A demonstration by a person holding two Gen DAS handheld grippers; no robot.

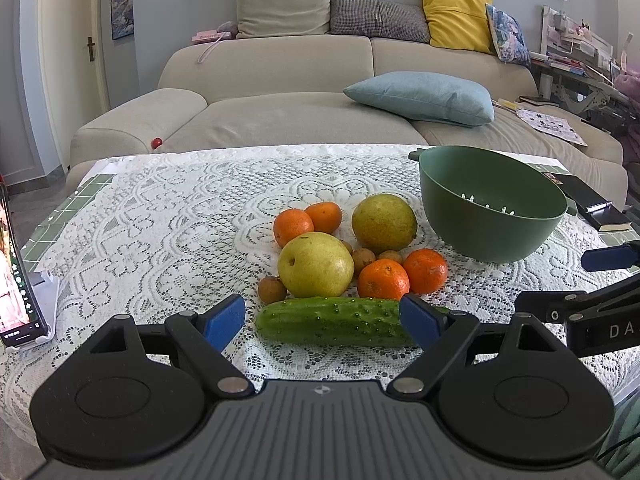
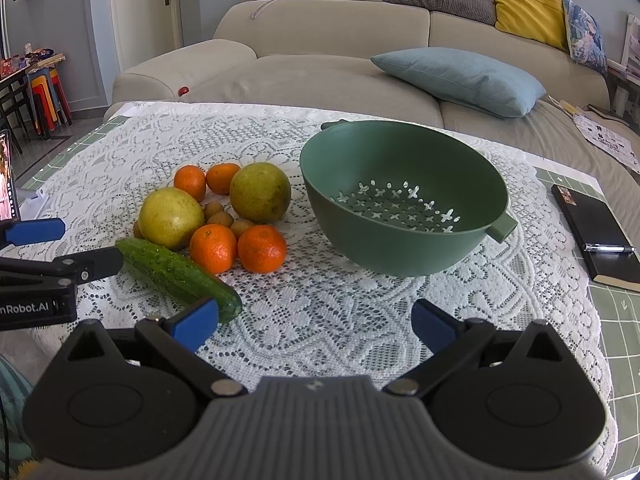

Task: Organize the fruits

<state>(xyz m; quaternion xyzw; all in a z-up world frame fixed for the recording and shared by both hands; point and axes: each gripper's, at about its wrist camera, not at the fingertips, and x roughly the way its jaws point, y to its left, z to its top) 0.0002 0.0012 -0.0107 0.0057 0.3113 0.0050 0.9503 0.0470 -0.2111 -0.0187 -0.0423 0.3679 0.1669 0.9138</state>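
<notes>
A beige sofa (image 1: 280, 92) with a blue cushion (image 1: 424, 96) fills the background behind a worktop (image 2: 320, 320) covered in white lace.

In the left wrist view, the left tool (image 1: 322, 320) sits low in the frame with its blue-padded fingers (image 1: 222, 322) spread wide apart, holding nothing. A cucumber (image 1: 332, 322) lies crosswise in the gap between them, its right end hidden behind the right pad; whether the pad touches it cannot be told. Just above the cucumber, at frame centre, sits a cluster of fruit: a yellow pear (image 1: 316, 264), two oranges (image 1: 402, 274) to its right, small brown longans (image 1: 272, 289) scattered between, a larger green-yellow pear (image 1: 384, 222) behind, and two more oranges (image 1: 308, 222) at the cluster's upper left. A green colander (image 1: 492, 208) stands empty at centre right, apart from the fruit.

In the right wrist view, the right tool (image 2: 316, 322) is also spread open and empty over bare lace at bottom centre. The cucumber's tip lies just beside its left pad. The colander takes the middle right of the frame, and a black notebook (image 2: 592, 232) with a pen (image 2: 610, 248) lies at the right edge. A phone (image 1: 16, 272) on a stand shows at the left edge of the left wrist view.
</notes>
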